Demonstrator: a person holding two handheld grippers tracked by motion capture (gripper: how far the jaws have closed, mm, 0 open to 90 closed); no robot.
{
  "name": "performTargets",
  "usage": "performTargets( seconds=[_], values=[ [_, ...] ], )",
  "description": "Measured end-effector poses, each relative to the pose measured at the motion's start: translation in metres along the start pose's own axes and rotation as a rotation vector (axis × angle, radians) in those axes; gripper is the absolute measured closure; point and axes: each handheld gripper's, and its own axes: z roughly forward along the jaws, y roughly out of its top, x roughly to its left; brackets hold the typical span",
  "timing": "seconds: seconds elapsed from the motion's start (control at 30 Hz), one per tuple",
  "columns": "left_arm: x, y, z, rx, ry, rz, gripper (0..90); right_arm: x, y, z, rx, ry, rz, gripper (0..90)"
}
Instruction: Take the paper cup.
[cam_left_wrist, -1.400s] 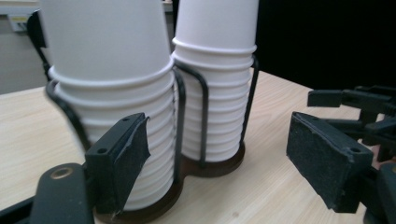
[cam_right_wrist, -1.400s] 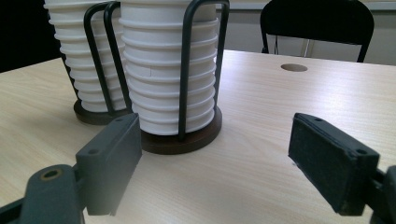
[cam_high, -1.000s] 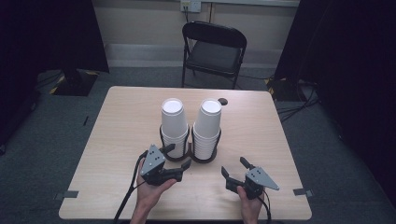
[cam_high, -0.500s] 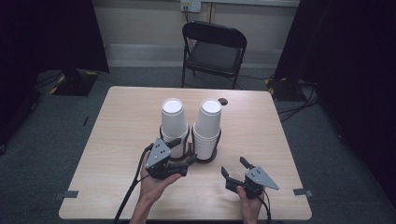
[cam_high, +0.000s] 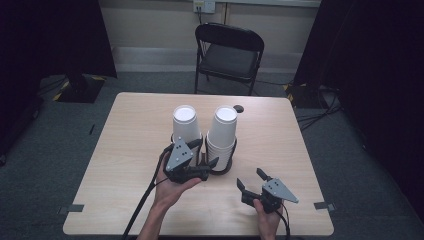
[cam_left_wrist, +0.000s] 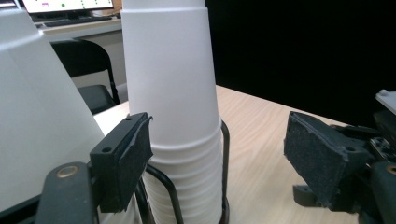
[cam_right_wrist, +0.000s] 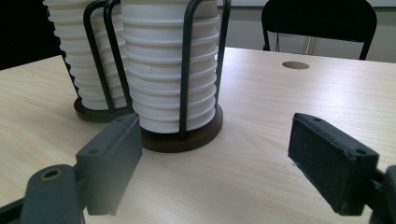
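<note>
Right cup stack (cam_high: 222, 131), in its wire holder mid-tabletop (cam_high: 125, 165), sits between the wide-open, empty left tongs (cam_high: 209, 159); close squarely on one cup while right tongs (cam_high: 248, 178) gape empty nearby.

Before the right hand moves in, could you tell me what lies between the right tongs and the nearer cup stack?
Bare tabletop alone, as the right gripper view shows: the open right tongs face the right cup stack in its wire holder.
</note>
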Motion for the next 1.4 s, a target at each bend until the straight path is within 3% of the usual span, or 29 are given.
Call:
performTargets(
  seconds=[0.3,0.4,0.7,0.93,1.07,1.17,1.23,1.4],
  values=[
    [0.004,0.013,0.010,0.006,-0.026,-0.014,22.1,0.000,0.000,0.000,-0.003,-0.002,0.003,17.0],
    [0.007,0.019,0.012,0.004,-0.006,-0.020,22.1,-0.001,0.000,0.000,-0.004,-0.002,0.004,17.2],
    [0.013,0.034,0.021,-0.004,-0.019,-0.029,21.0,-0.001,0.000,0.000,-0.003,-0.001,0.004,17.2],
    [0.013,0.045,0.027,-0.008,-0.001,-0.008,21.0,-0.001,0.000,0.000,-0.006,-0.003,0.007,17.2],
    [0.016,0.051,0.031,-0.015,-0.006,-0.031,20.7,-0.001,0.000,-0.001,-0.005,-0.004,0.008,17.2],
    [0.017,0.055,0.035,-0.012,-0.002,-0.024,20.7,-0.001,0.000,-0.001,-0.005,-0.003,0.009,17.2],
    [0.018,0.056,0.039,-0.026,0.008,-0.054,20.7,-0.001,0.000,-0.001,-0.006,-0.002,0.009,17.2],
    [0.019,0.062,0.046,-0.015,0.023,-0.033,18.9,-0.001,0.000,-0.001,-0.012,-0.002,0.012,17.2]
  ],
)
